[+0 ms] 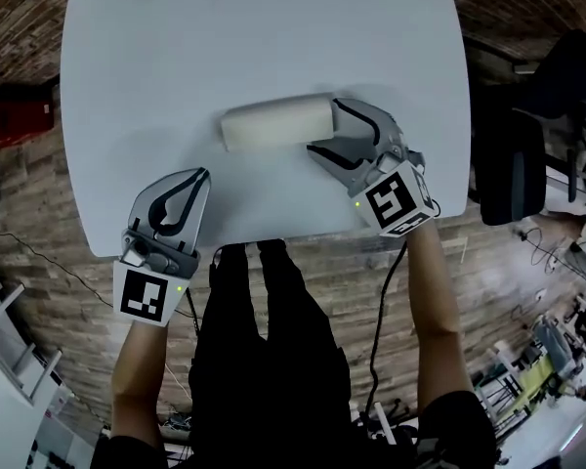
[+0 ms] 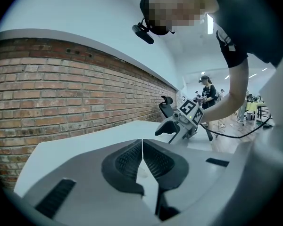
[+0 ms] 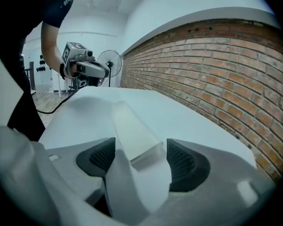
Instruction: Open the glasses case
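A cream, oblong glasses case [image 1: 276, 122] lies closed, crosswise on the white table [image 1: 176, 47] near its middle. My right gripper [image 1: 324, 126] stands open at the case's right end, one finger on each side of it. In the right gripper view the case's near end [image 3: 132, 131] sits between the dark pads [image 3: 186, 161] with a gap on both sides, so nothing presses on it. My left gripper [image 1: 203, 176] is shut and empty near the table's front edge, left of and apart from the case. In the left gripper view its pads [image 2: 127, 159] meet over bare tabletop.
The table's front edge runs just behind both grippers, with the person's legs below it. A black office chair [image 1: 527, 135] stands to the right of the table and a red object [image 1: 15, 120] to its left on the brick-patterned floor. A fan [image 3: 111, 62] stands in the background.
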The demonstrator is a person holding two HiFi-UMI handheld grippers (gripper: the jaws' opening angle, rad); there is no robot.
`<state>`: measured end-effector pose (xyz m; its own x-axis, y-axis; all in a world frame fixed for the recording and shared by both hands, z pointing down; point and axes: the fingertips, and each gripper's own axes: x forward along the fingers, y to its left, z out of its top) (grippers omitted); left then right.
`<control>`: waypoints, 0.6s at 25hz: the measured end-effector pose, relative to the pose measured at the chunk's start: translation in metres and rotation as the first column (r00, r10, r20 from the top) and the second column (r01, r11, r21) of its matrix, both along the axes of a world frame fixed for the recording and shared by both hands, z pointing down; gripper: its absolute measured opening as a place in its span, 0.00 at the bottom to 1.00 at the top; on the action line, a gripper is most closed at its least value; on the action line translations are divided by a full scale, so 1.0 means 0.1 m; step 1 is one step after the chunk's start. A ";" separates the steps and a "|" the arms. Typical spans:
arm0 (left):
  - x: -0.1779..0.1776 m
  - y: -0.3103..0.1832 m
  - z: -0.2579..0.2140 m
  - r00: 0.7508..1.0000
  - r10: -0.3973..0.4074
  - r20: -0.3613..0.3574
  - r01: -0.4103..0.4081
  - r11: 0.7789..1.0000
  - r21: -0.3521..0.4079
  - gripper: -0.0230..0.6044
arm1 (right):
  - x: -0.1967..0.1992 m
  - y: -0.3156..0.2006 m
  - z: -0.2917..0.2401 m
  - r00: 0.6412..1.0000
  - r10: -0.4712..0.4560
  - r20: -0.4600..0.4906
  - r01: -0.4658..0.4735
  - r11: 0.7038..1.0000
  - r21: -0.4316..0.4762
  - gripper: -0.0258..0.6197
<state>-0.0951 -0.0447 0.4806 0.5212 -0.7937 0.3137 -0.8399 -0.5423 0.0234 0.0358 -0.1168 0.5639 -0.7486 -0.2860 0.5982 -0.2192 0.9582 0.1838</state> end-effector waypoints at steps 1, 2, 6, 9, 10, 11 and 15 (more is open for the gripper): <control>0.00 -0.01 0.02 1.000 0.001 0.004 -0.001 1.000 -0.001 0.05 | 0.00 -0.01 0.01 1.000 -0.007 -0.001 0.007 1.000 -0.001 0.54; 0.01 -0.02 0.04 1.000 0.004 0.009 -0.004 1.000 -0.002 0.05 | 0.00 -0.02 0.01 1.000 -0.016 -0.006 0.016 1.000 -0.002 0.55; 0.05 -0.09 0.07 1.000 0.011 0.023 -0.011 1.000 0.008 0.05 | 0.03 -0.06 0.06 0.997 -0.070 -0.043 0.069 0.998 -0.015 0.55; 0.04 -0.13 0.13 0.999 0.035 0.030 -0.034 0.999 -0.006 0.05 | -0.02 -0.05 0.06 0.993 -0.104 -0.047 0.102 0.994 -0.036 0.55; 0.05 -0.15 0.16 0.998 0.046 0.031 -0.045 0.999 -0.016 0.05 | -0.03 -0.05 0.06 0.993 -0.113 -0.048 0.111 0.993 -0.043 0.55; 0.06 -0.18 0.19 0.998 0.054 0.033 -0.054 0.998 -0.025 0.05 | -0.04 -0.06 0.06 0.992 -0.120 -0.047 0.117 0.992 -0.053 0.55; 0.10 -0.25 0.31 0.968 0.180 0.173 -0.177 0.984 -0.034 0.05 | -0.03 -0.05 0.06 0.991 -0.130 -0.030 0.127 0.988 -0.090 0.55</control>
<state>-0.0850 -0.0699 0.5111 0.5897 -0.6859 0.4263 -0.7215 -0.6846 -0.1036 0.0325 -0.1215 0.5700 -0.7537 -0.1340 0.6434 -0.0877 0.9908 0.1036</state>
